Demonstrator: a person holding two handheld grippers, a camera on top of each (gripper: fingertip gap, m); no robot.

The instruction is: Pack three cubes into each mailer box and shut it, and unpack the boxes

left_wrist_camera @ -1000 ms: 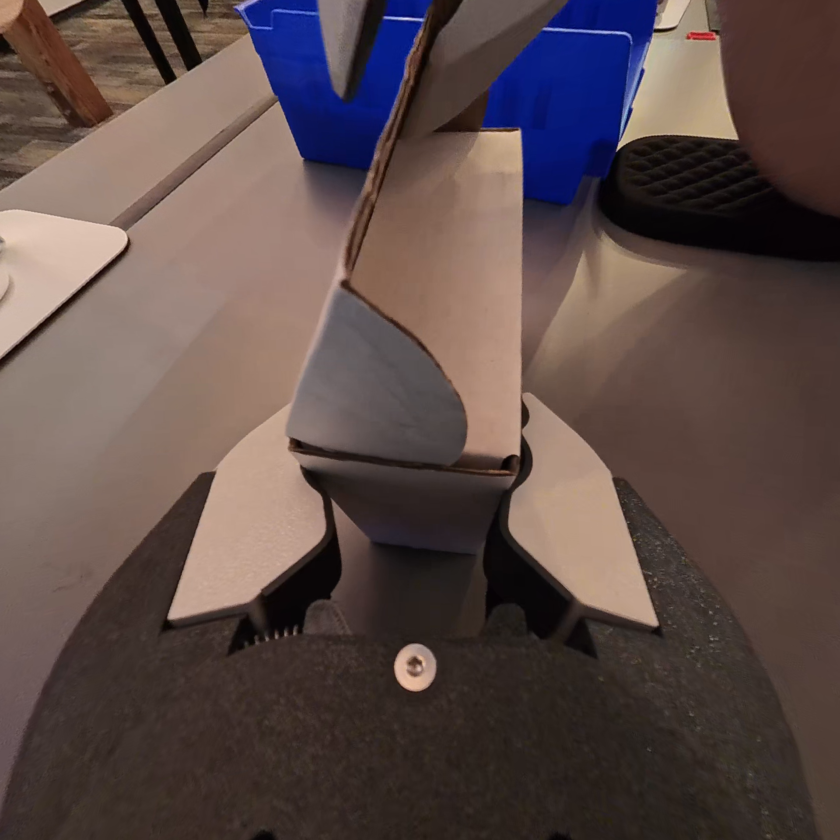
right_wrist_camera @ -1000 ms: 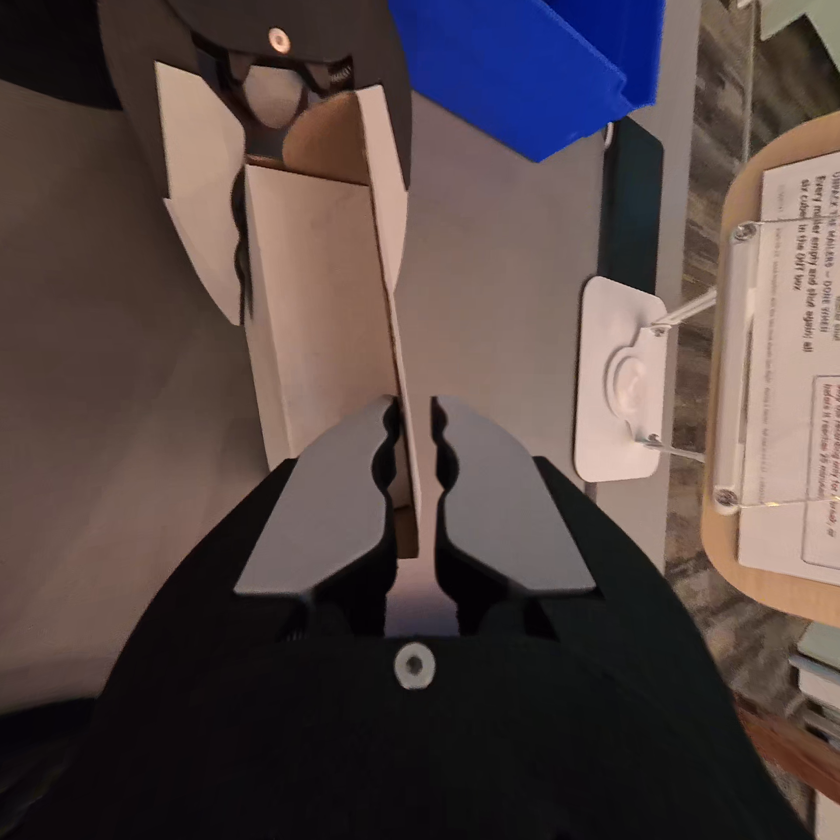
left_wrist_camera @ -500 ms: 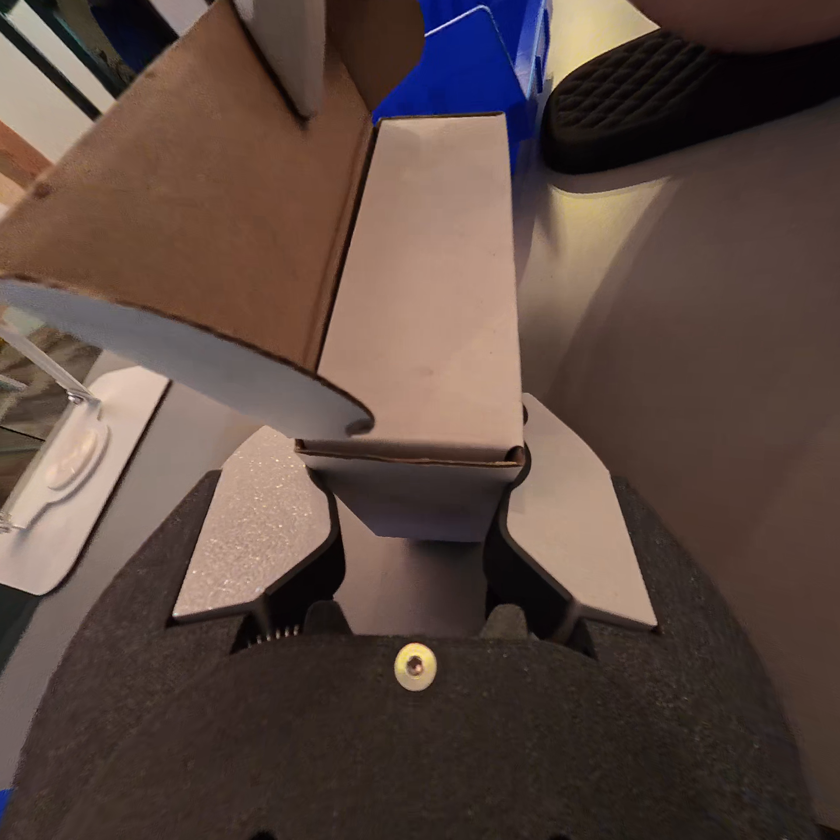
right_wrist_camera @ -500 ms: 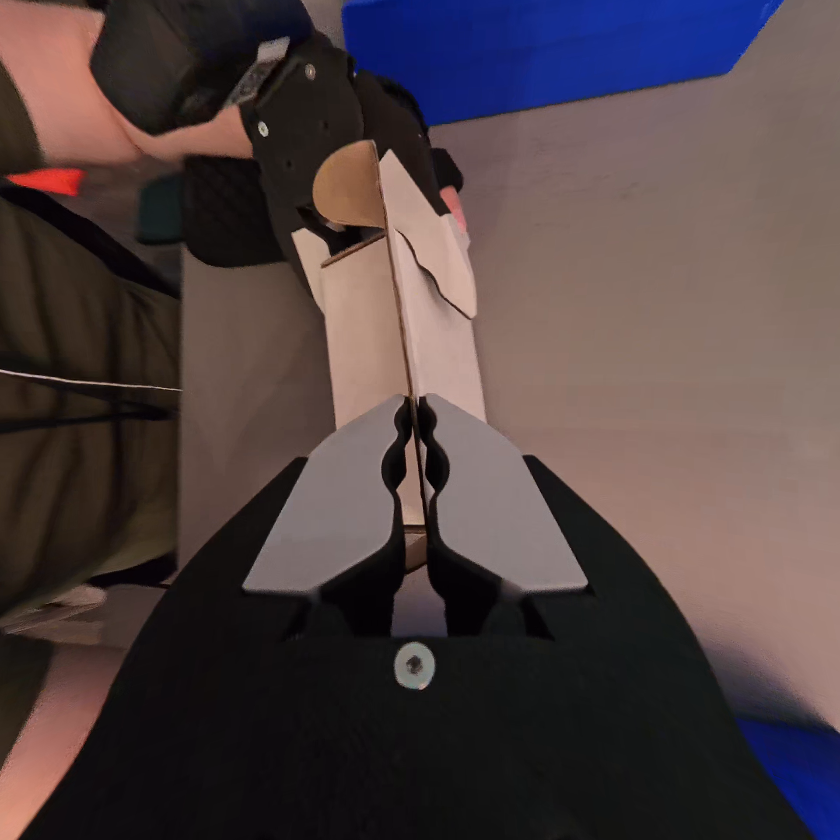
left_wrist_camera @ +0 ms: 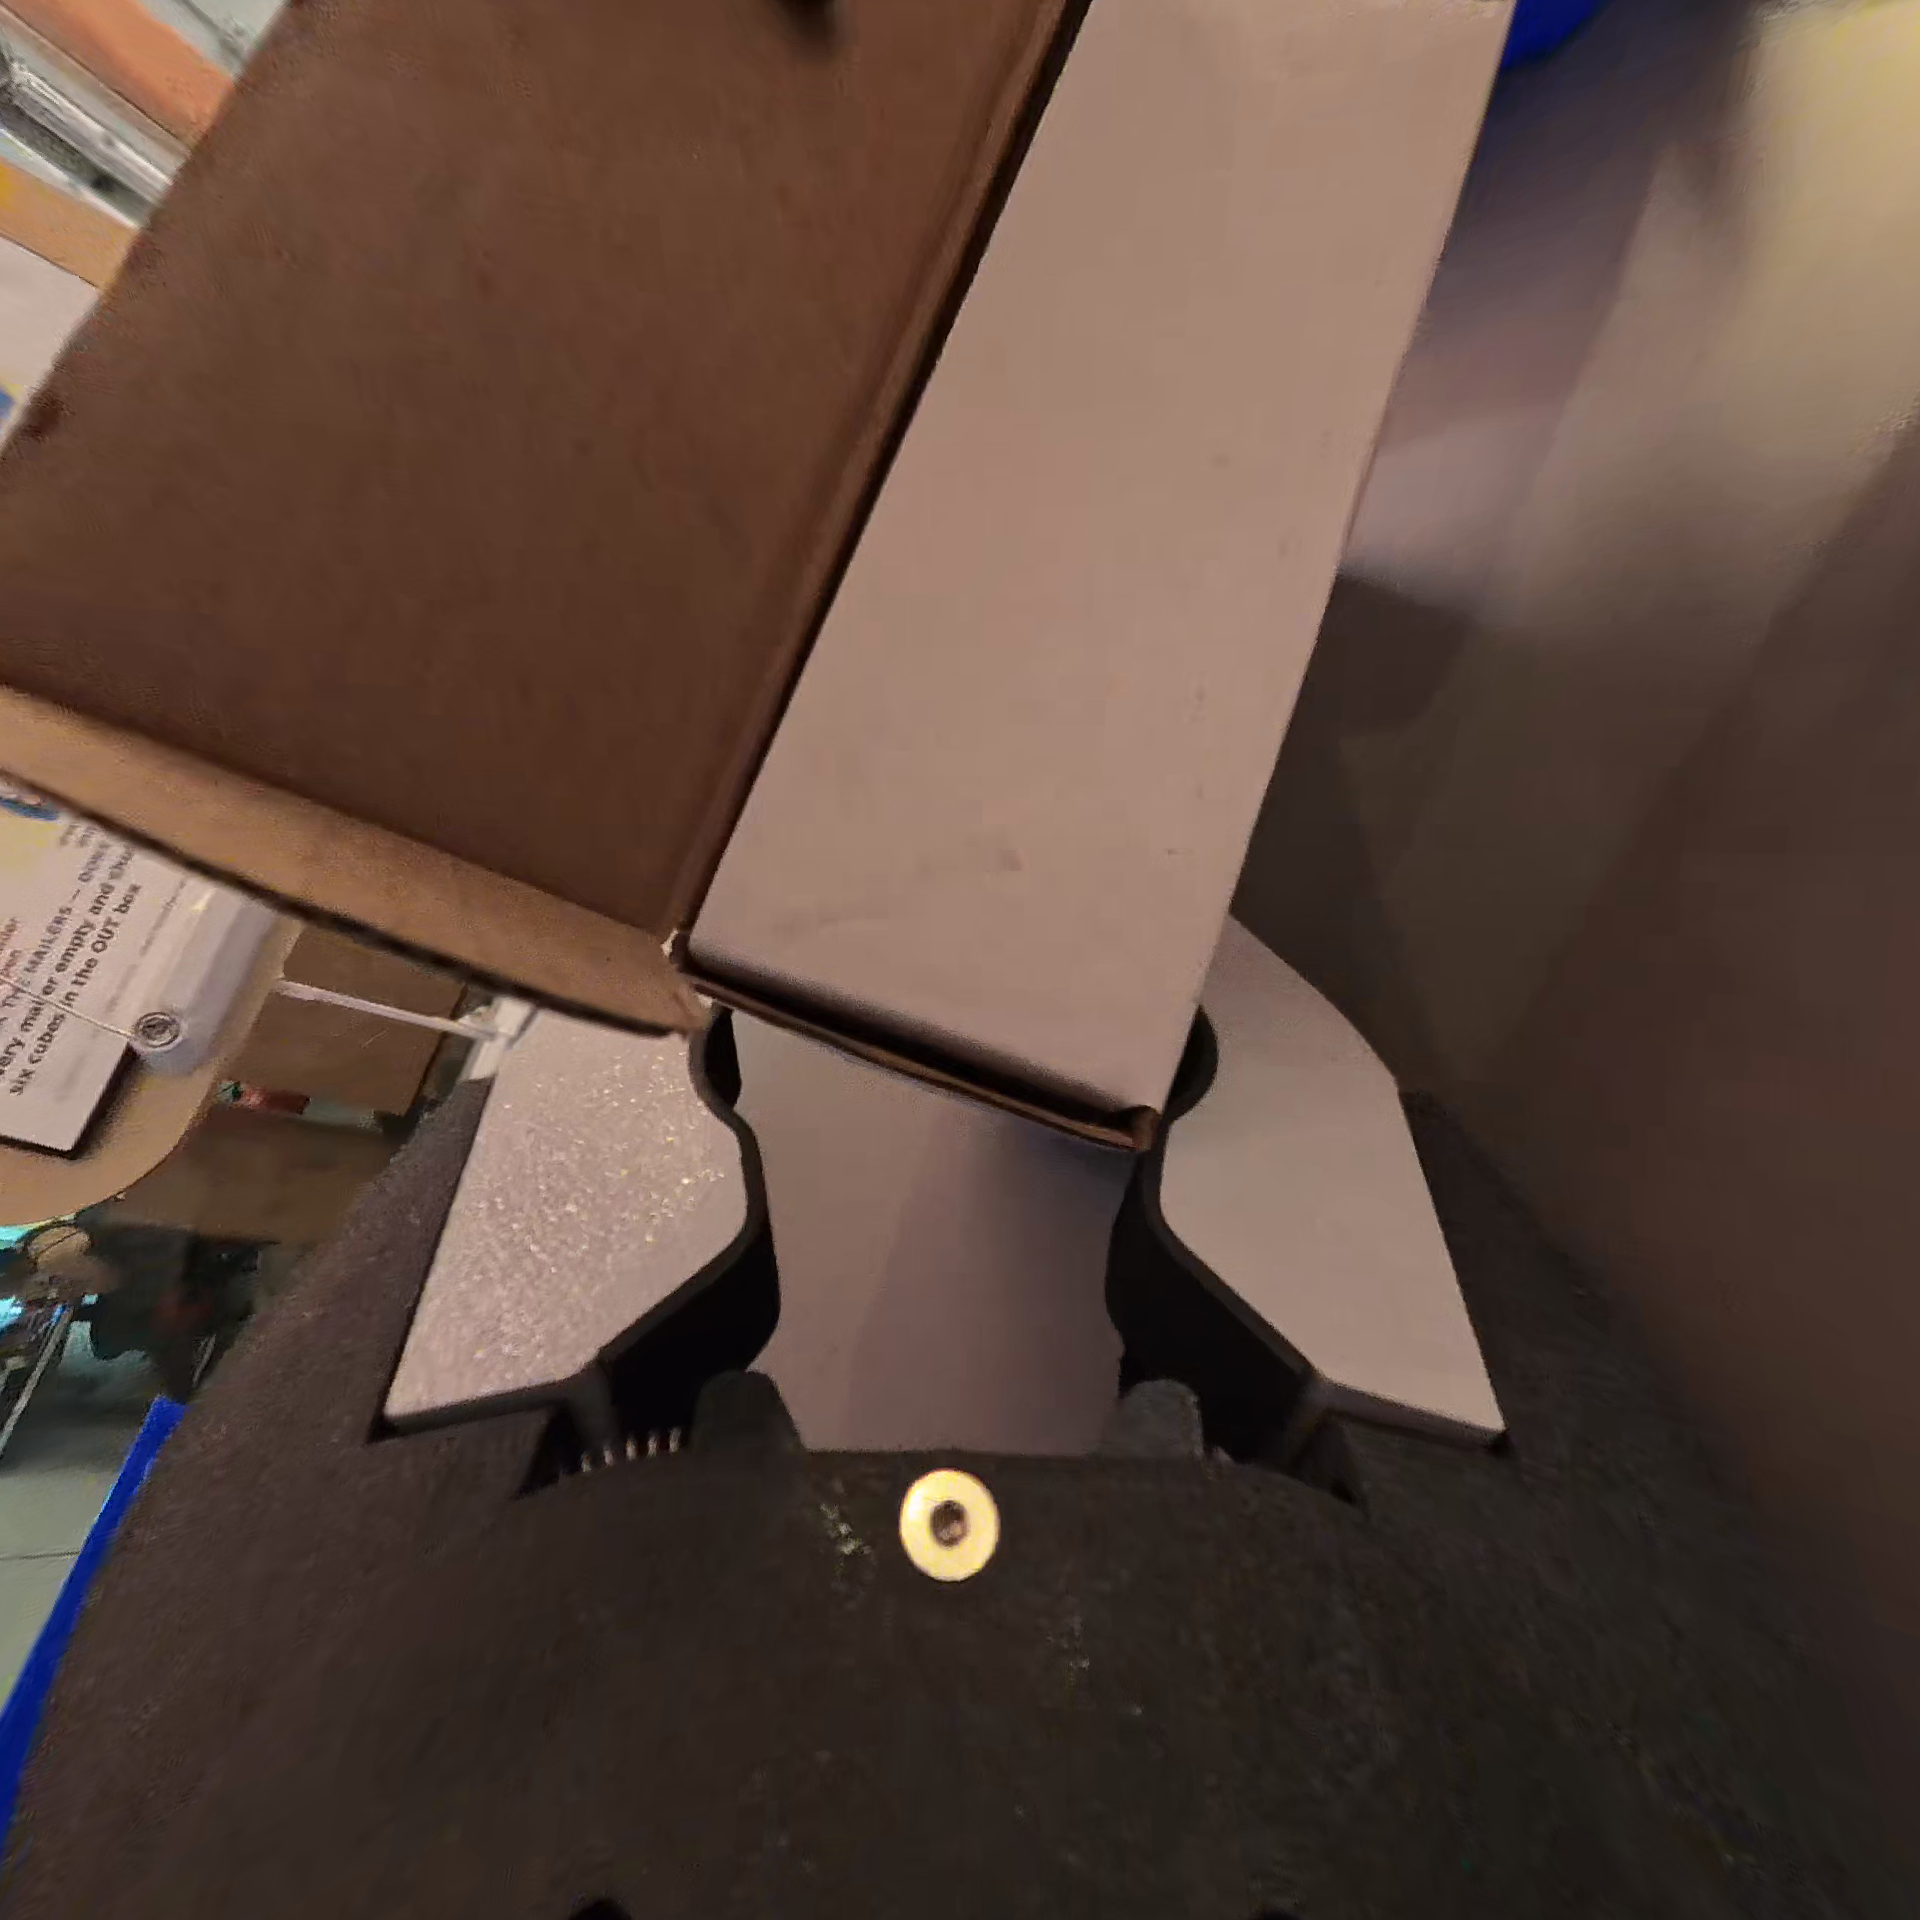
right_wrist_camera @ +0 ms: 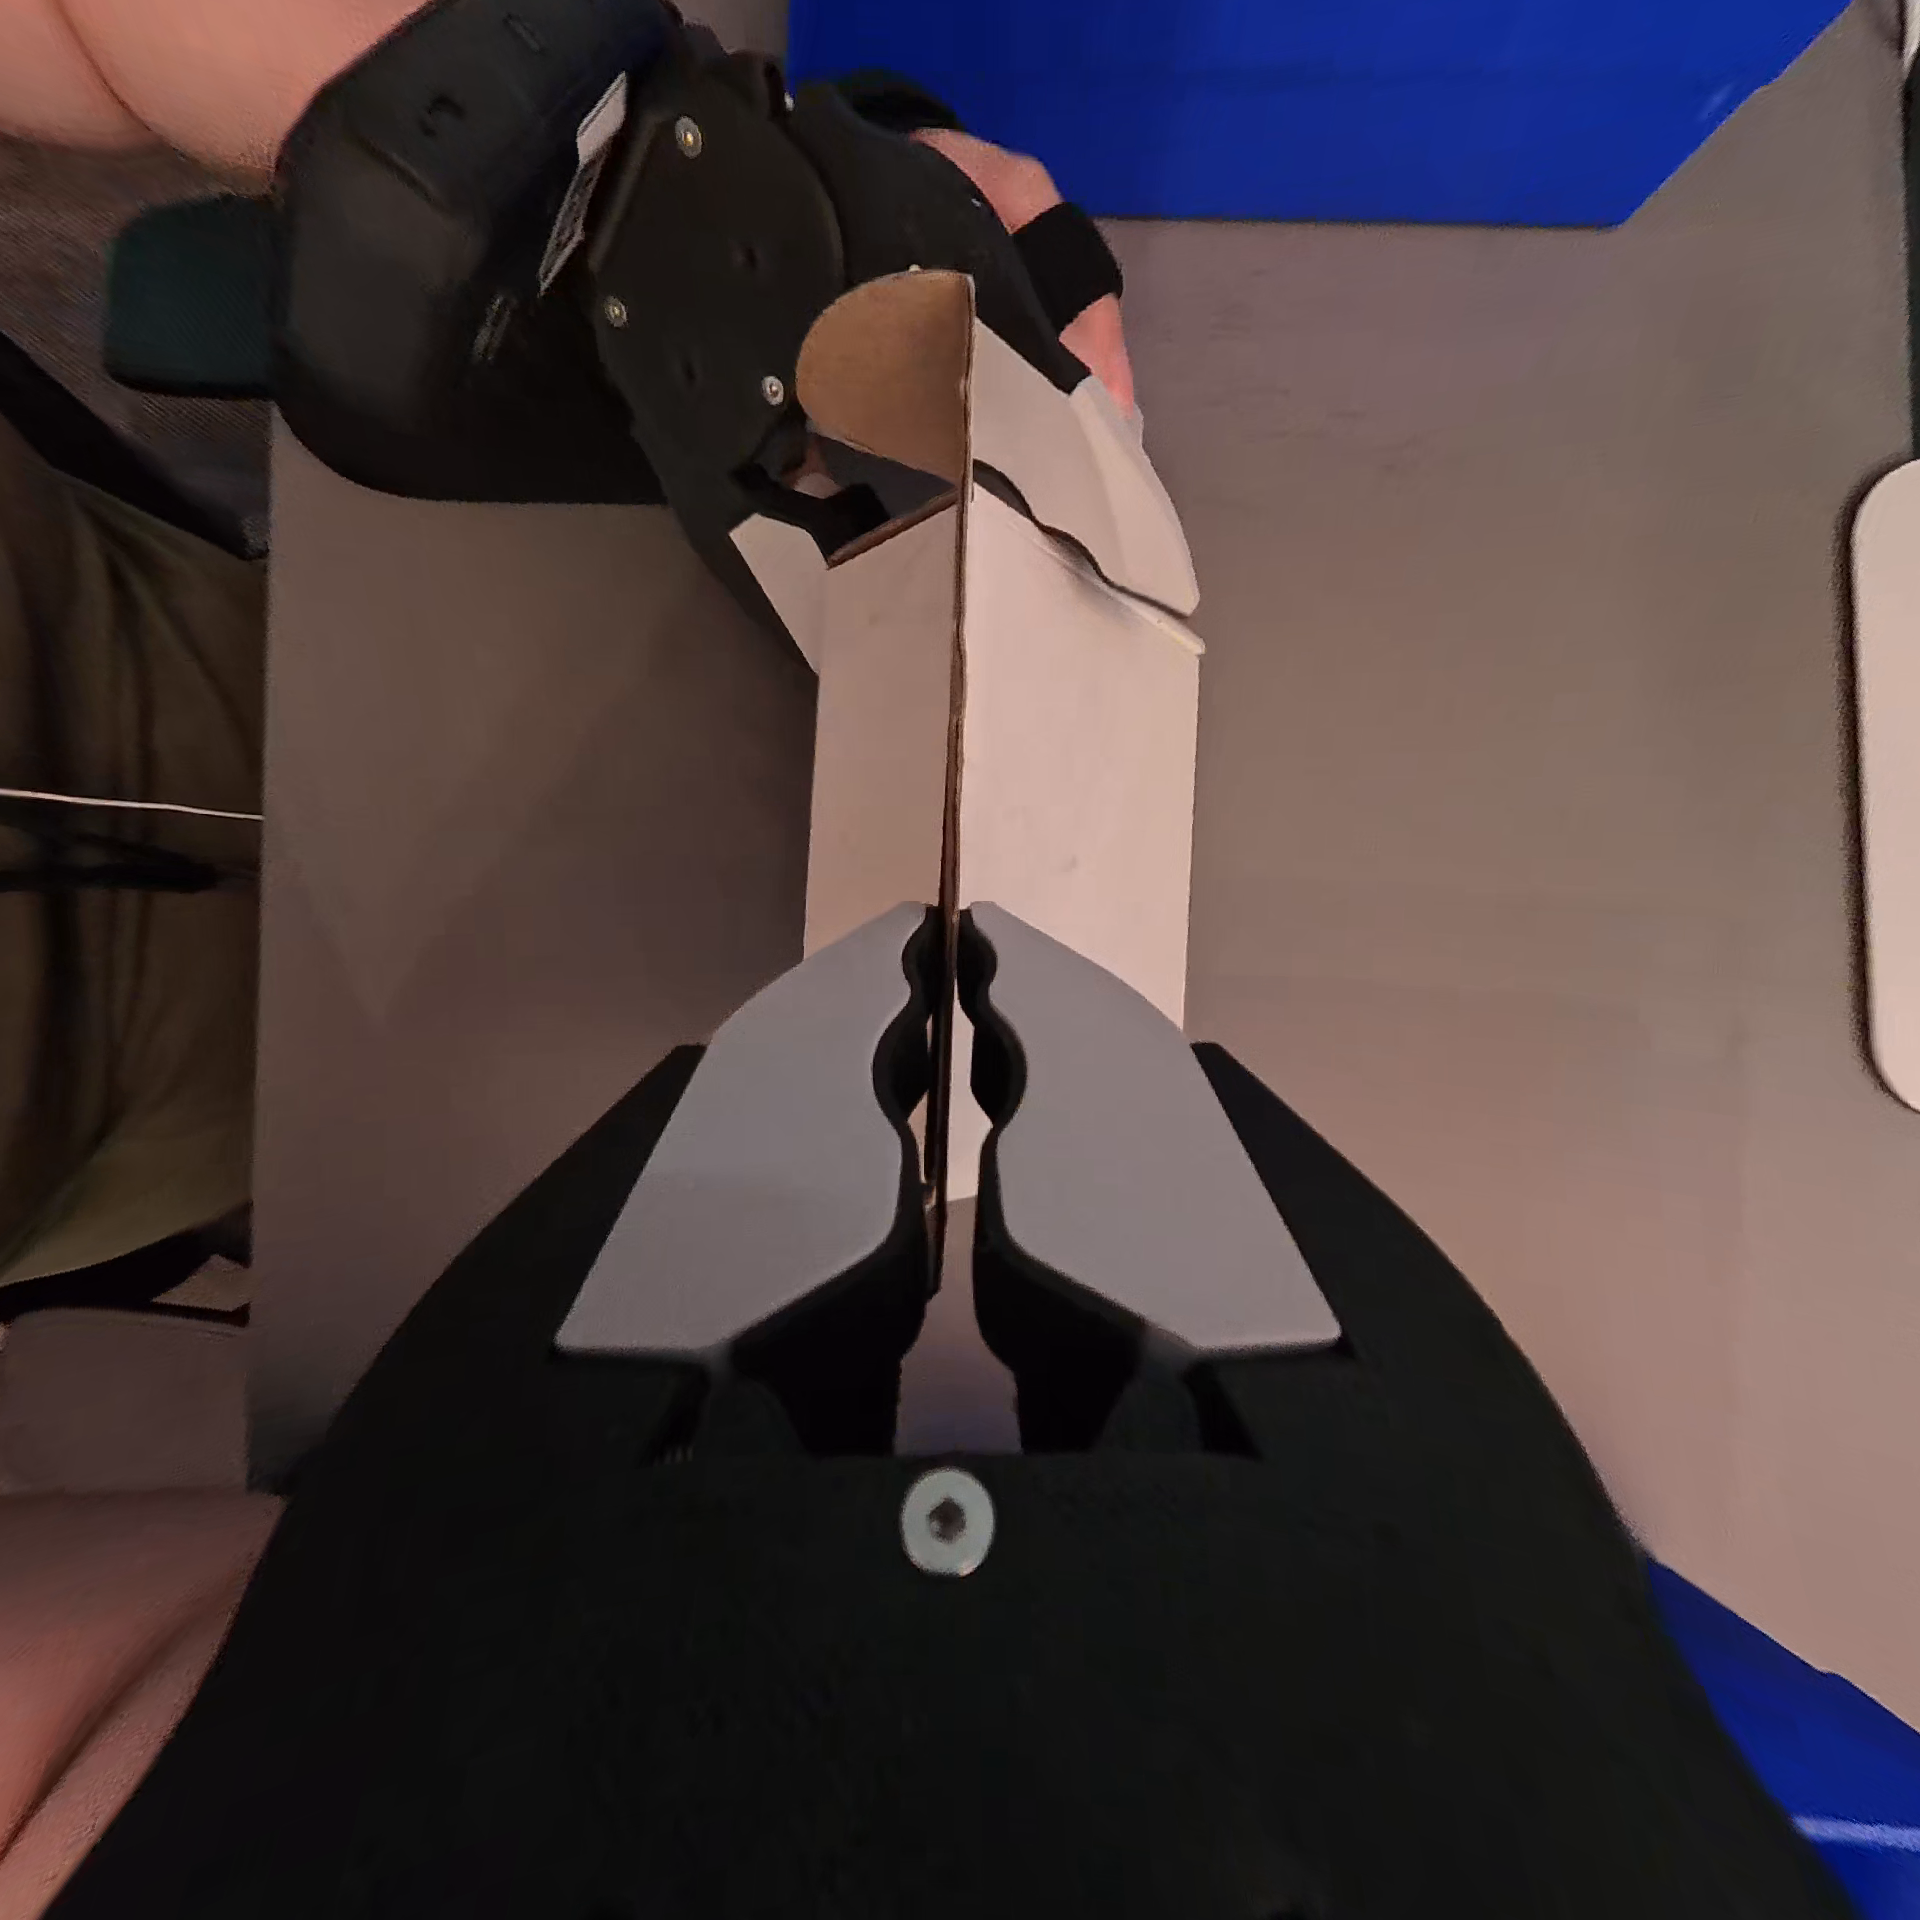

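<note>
Cardboard, white outside and brown inside: the mailer box hangs above the grey bench, its long axis running from my left tongs, clamped across one narrow end, towards my right tongs, pinching the lid edge-on. I'd hold the body steady and swing the lid in an arc about its hinge, never tugging sideways.
</note>
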